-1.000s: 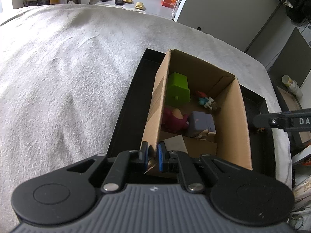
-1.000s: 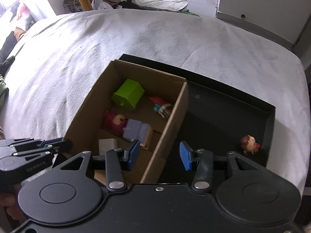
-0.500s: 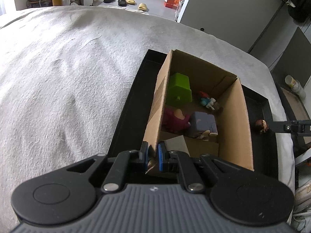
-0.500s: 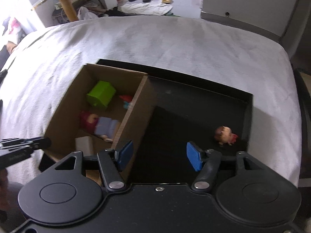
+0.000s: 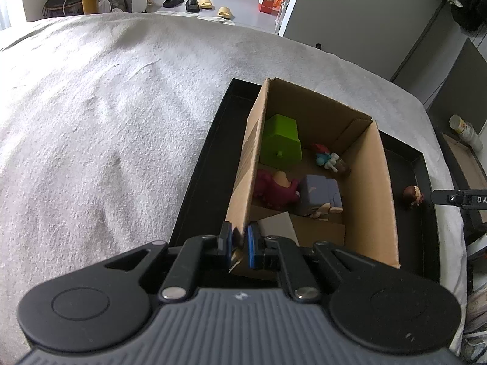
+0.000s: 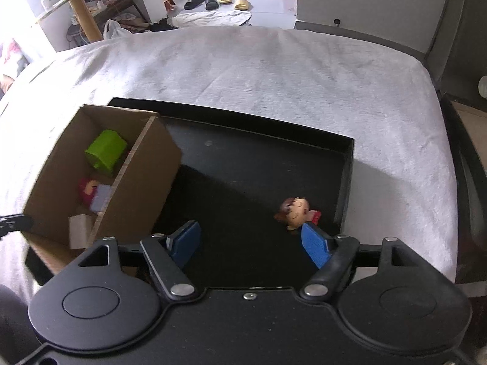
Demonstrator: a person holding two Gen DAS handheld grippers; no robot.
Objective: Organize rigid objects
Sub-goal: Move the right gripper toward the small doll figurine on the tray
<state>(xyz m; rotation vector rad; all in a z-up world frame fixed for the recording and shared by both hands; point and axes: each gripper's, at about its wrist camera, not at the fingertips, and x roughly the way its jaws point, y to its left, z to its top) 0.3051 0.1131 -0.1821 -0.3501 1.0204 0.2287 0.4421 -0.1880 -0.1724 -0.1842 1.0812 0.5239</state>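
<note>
A cardboard box (image 5: pixel 380 182) stands in a black tray (image 5: pixel 201 182) on a white bedcover. Inside lie a green block (image 5: pixel 281 143), a pink doll (image 5: pixel 275 187), a lilac block (image 5: pixel 319 193) and a small blue-and-red figure (image 5: pixel 327 158). My left gripper (image 5: pixel 238 245) is shut on the box's near left wall corner. A small brown-haired figurine (image 6: pixel 295 213) lies on the tray floor (image 6: pixel 243 176), right of the box (image 6: pixel 143 179). My right gripper (image 6: pixel 251 243) hovers just short of it with nothing between its fingers, its jaws opening; the right fingertip is beside the figurine.
The white bedcover (image 5: pixel 106 121) spreads left and beyond the tray. At the right bed edge stand a dark cabinet and a bottle (image 5: pixel 464 127). Slippers (image 6: pixel 213 1) and a carton lie on the far floor.
My right gripper has swung right, away from the box and over the tray toward the figurine, and its jaws have spread wider. The left gripper has kept its hold on the box.
</note>
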